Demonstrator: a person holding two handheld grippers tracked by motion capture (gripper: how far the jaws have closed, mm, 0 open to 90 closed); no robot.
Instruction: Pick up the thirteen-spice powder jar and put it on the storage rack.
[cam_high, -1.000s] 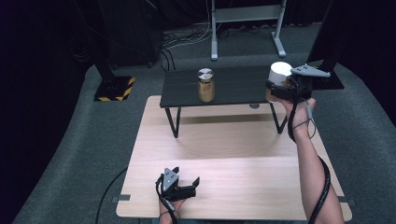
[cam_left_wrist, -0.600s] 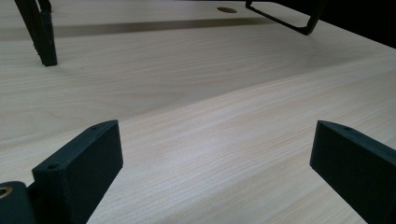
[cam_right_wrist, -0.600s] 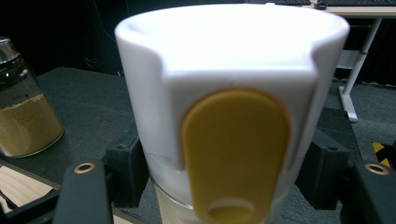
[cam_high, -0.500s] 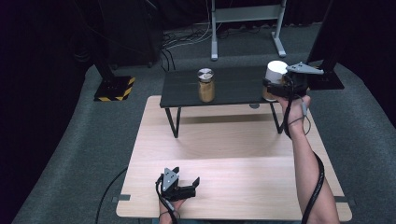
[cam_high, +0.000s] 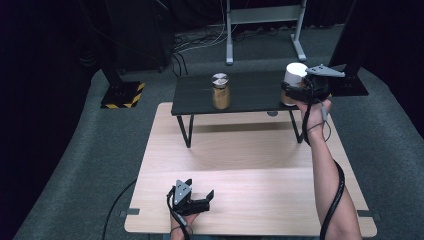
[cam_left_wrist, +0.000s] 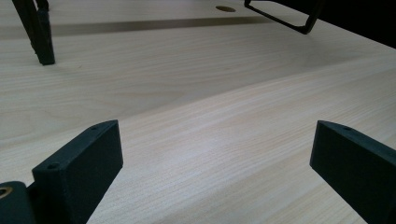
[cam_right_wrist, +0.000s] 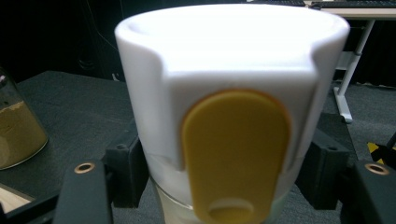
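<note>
My right tongs (cam_high: 289, 93) clamp the white-lidded glass jar (cam_high: 293, 80) on the black shelf (cam_high: 250, 95); low grip, could tip. Left tongs (cam_high: 200, 200) open, idle.

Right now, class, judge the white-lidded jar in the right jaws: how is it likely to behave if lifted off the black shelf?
The white-lidded jar looks rigid, so it should not flex. The right gripper clamps just under the wide lid, where the glass looks smooth: it may slip. It stands taller than wide near the black shelf's edge, so a nudge could tip it.
</note>
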